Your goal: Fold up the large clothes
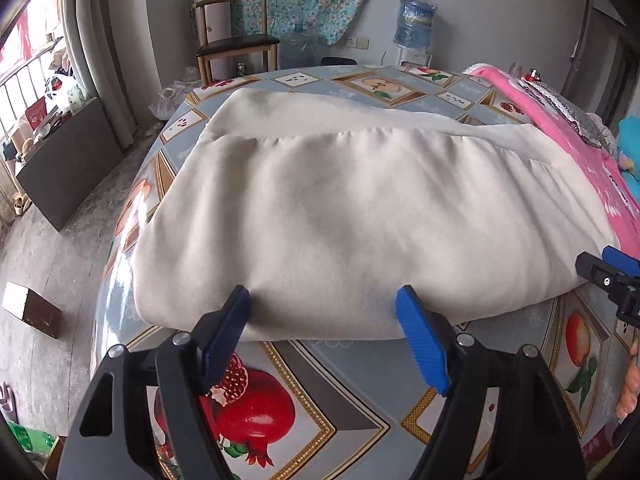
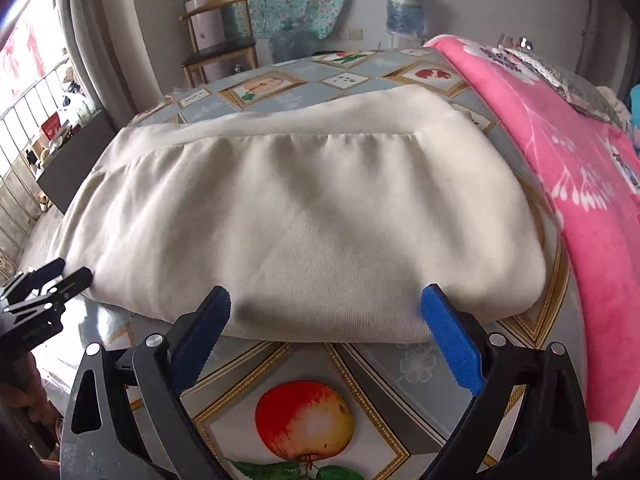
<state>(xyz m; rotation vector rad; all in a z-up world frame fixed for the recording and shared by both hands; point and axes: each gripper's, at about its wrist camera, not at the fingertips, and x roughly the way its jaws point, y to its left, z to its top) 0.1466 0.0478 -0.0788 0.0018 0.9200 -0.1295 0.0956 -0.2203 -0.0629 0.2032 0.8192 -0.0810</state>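
A cream garment [image 1: 352, 216] lies folded into a thick rectangle on the table with the fruit-print cloth [image 1: 340, 392]; it also shows in the right wrist view [image 2: 304, 220]. My left gripper [image 1: 324, 300] is open, its blue fingertips at the garment's near edge, left part, holding nothing. My right gripper [image 2: 324, 300] is open at the near edge, right part, also empty. The right gripper shows at the right edge of the left wrist view [image 1: 612, 276]; the left gripper shows at the left edge of the right wrist view [image 2: 52, 280].
A pink floral blanket [image 2: 568, 168] lies along the table's right side, next to the garment. Beyond the table stand a wooden chair [image 1: 236, 36], water jugs [image 1: 414, 24] and a floral curtain. A cardboard box [image 1: 32, 308] sits on the floor at left.
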